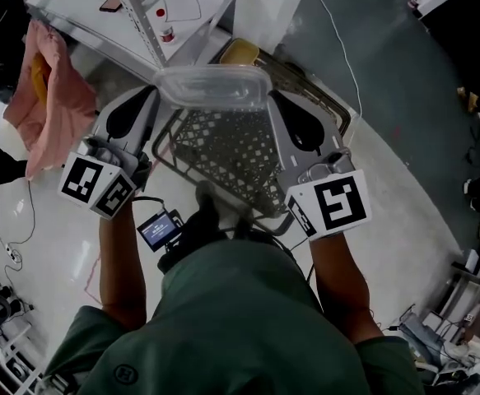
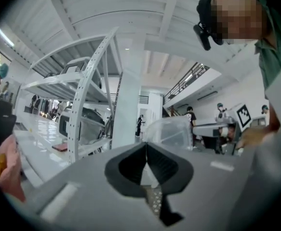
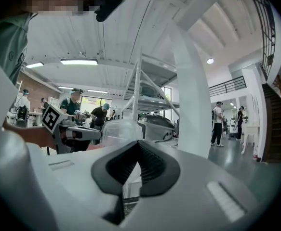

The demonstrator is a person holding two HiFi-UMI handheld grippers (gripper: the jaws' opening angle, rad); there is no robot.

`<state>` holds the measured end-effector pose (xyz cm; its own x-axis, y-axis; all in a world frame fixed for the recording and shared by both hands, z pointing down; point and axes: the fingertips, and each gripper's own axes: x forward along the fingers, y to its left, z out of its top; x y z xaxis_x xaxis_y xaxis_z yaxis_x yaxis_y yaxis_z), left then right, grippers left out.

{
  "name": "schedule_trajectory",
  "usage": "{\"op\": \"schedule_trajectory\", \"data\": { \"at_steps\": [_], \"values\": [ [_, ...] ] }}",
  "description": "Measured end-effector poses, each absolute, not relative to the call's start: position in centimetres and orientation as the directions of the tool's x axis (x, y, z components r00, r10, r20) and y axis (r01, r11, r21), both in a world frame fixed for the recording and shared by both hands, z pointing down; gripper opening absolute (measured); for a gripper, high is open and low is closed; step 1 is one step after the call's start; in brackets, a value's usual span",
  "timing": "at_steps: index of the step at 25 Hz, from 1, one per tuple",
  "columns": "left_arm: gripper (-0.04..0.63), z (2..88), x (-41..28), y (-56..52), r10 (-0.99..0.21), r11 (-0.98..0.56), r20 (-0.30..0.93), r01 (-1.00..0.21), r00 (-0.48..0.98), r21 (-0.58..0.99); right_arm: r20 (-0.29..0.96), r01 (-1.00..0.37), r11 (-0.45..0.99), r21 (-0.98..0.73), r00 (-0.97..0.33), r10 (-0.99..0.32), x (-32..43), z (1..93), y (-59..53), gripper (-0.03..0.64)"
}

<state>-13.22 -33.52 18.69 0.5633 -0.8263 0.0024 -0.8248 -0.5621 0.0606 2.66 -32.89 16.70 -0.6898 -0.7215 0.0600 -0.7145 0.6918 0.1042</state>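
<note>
a white metal shelving rack [image 1: 137, 16] stands ahead on the pale floor. nearer, a black wire basket [image 1: 233, 153] sits below the grippers. over the basket's far edge a clear plastic container [image 1: 213, 86] hangs in the air, resting on nothing. the left gripper [image 1: 154, 97] pinches its left end and the right gripper [image 1: 274, 99] its right end, each with jaws closed on the thin rim. by my reading the lift is made, but the container is not yet set down anywhere.

Container [image 1: 213, 86] clear glossy plastic; basket [image 1: 223, 151] matt metal mesh; cloth [image 1: 50, 89] soft, matt.
</note>
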Motion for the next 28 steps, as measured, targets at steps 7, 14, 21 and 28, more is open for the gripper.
{"op": "schedule_trajectory", "data": {
  "at_steps": [7, 14, 21, 28],
  "values": [
    [0.003, 13.2, -11.4, -32.6, -0.810, -0.582, -0.065, -0.813, 0.582, -0.028, -0.007, -0.727, 0.668, 0.158, -0.677, -0.736, 4.5, 12.0, -31.6, 0.002],
    [0.003, 9.4, -9.6, -31.2, -0.791, -0.595, -0.107, -0.798, 0.602, -0.089, -0.053, -0.742, 0.643, 0.191, -0.662, -0.748, 6.3, 8.9, -29.9, 0.002],
    [0.003, 7.5, -8.1, -30.1, -0.766, -0.614, -0.138, -0.777, 0.629, -0.138, -0.080, -0.760, 0.615, 0.210, -0.640, -0.764, 7.8, 7.4, -28.5, 0.002],
    [0.003, 7.1, -7.0, -29.4, -0.743, -0.638, -0.151, -0.758, 0.652, -0.134, -0.082, -0.771, 0.600, 0.213, -0.626, -0.775, 8.6, 7.2, -27.6, 0.002]
  ]
}}
